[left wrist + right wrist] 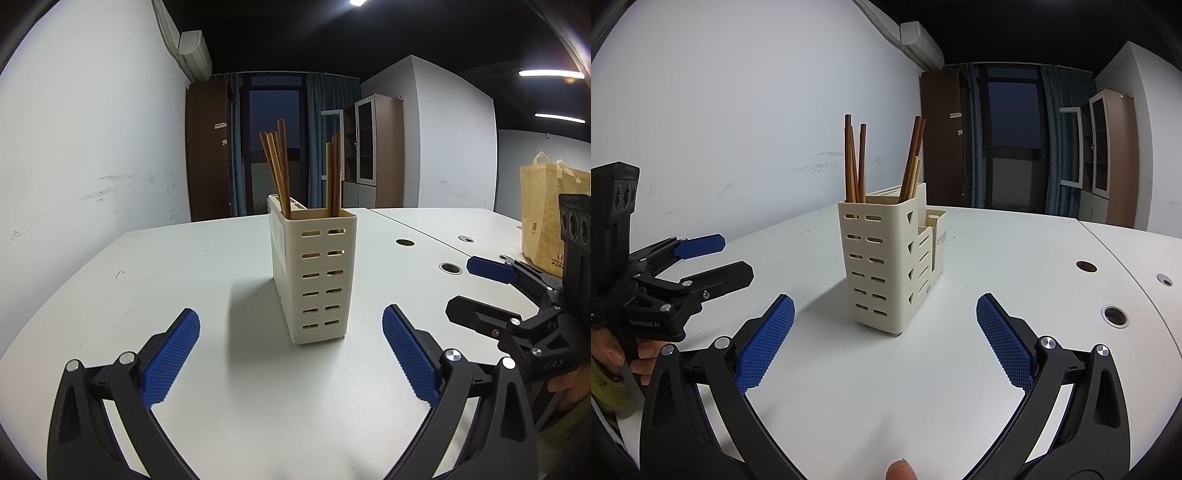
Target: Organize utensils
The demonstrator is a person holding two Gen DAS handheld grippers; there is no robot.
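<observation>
A cream slotted utensil holder (pixel 314 273) stands upright on the white table (pixel 184 266), with several brown chopsticks (pixel 280 173) standing in it. My left gripper (pixel 291 321) is open and empty, just in front of the holder. My right gripper (pixel 886 314) is open and empty too, facing the holder (pixel 886 266) and its chopsticks (pixel 855 162) from the other side. Each gripper shows in the other's view: the right one (pixel 476 288) at the right edge, the left one (pixel 716 258) at the left edge, both with jaws apart.
A tan paper bag (pixel 546 218) stands at the table's far right. Round cable holes (pixel 450 268) sit along the seam between desks. A white wall runs along the left. Cabinets and a dark window stand at the back.
</observation>
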